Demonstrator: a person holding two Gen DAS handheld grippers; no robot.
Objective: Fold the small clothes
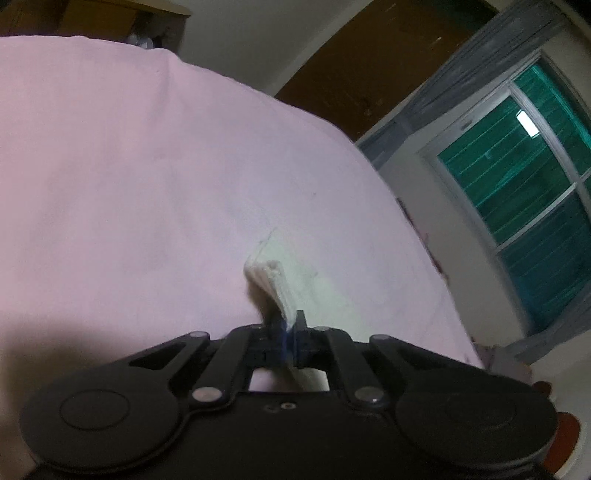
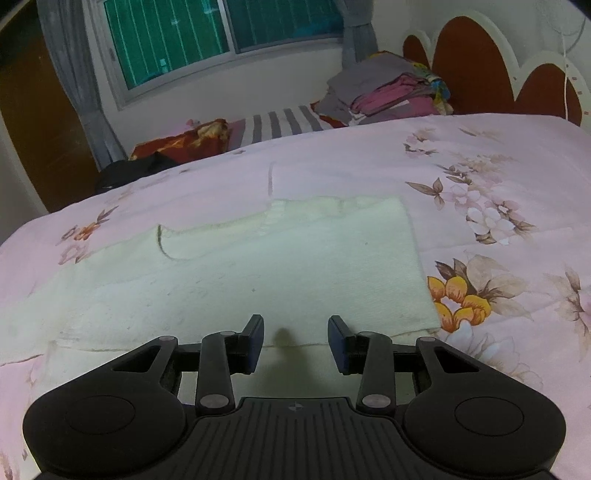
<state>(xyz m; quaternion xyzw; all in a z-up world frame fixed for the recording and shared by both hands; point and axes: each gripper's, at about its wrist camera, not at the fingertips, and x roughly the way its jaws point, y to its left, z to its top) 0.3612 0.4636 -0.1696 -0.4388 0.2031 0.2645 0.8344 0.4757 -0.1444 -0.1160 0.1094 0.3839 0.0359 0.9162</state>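
A cream knitted garment point(image 2: 258, 266) lies flat on the pink floral bedspread point(image 2: 498, 155), partly folded, with a straight right edge. My right gripper point(image 2: 295, 343) is open and empty, just above the garment's near edge. In the left wrist view my left gripper point(image 1: 290, 328) is shut on a thick ribbed edge of the cream garment point(image 1: 273, 280) and lifts it off the pink bedspread point(image 1: 129, 166). The rest of the garment there lies pale on the bed beyond the fingers.
A stack of folded clothes point(image 2: 388, 92) sits at the head of the bed by the red and white headboard point(image 2: 476, 62). A red patterned cloth point(image 2: 184, 144) and a dark item point(image 2: 136, 166) lie at the far edge. A window point(image 2: 221, 33) with grey curtains stands behind.
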